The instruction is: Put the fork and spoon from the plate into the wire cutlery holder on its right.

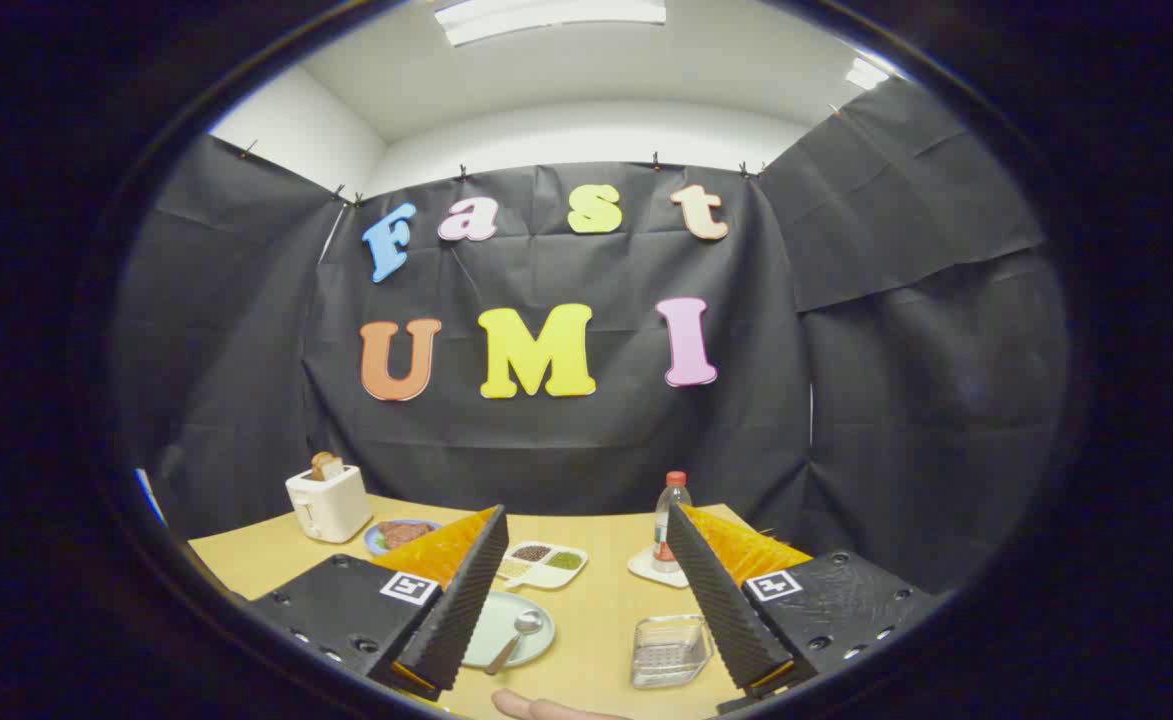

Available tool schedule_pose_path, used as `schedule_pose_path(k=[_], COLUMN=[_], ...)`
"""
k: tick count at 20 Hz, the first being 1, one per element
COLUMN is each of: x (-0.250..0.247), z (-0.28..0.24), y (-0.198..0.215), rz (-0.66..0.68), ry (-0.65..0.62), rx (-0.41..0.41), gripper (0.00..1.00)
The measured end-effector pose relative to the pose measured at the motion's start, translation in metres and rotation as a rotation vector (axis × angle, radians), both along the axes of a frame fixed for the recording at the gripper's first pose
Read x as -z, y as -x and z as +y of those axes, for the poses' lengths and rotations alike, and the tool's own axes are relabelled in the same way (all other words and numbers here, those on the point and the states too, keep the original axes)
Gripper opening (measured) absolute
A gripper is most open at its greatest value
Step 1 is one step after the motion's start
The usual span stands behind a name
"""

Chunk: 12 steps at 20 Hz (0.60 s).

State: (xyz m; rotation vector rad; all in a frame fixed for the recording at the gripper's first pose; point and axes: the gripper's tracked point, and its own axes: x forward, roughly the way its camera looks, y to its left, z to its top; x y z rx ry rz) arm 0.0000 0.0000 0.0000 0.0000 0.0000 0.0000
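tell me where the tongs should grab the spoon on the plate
Grip the spoon by its handle, coming down from above, judging by its pose: it lies flat on the plate, bowl pointing away, handle reaching past the near rim. The tongs are open and held above the table.

table (601, 640): I read it as pale wood or wood-look laminate, smooth, with a soft sheen.
plate (494, 625): looks like glazed ceramic or hard plastic, smooth, slightly glossy; I cannot tell which.
spoon (516, 638): polished metal, and its bowl catches the light.
wire cutlery holder (670, 651): fine metal mesh, silvery, see-through.
toaster (328, 502): cream casing, smooth, satin finish.
bottle (670, 520): clear glossy plastic with a plastic cap.
divided dish (543, 564): white, smooth, probably plastic.
booth wall (896, 380): matt cloth, creased.
gripper (586, 600): from my seat the fingers (466, 600), spread apart, show ribbed, matt inner faces.
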Motion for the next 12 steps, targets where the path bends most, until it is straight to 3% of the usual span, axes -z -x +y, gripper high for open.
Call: schedule_pose_path(k=[4, 12], x=[0.009, 0.020], z=[0.028, 0.052], y=[0.014, 0.026], rz=[0.018, 0.073], ry=[0.040, 0.021], rx=[0.050, 0.063], gripper=[0.96, 0.95])
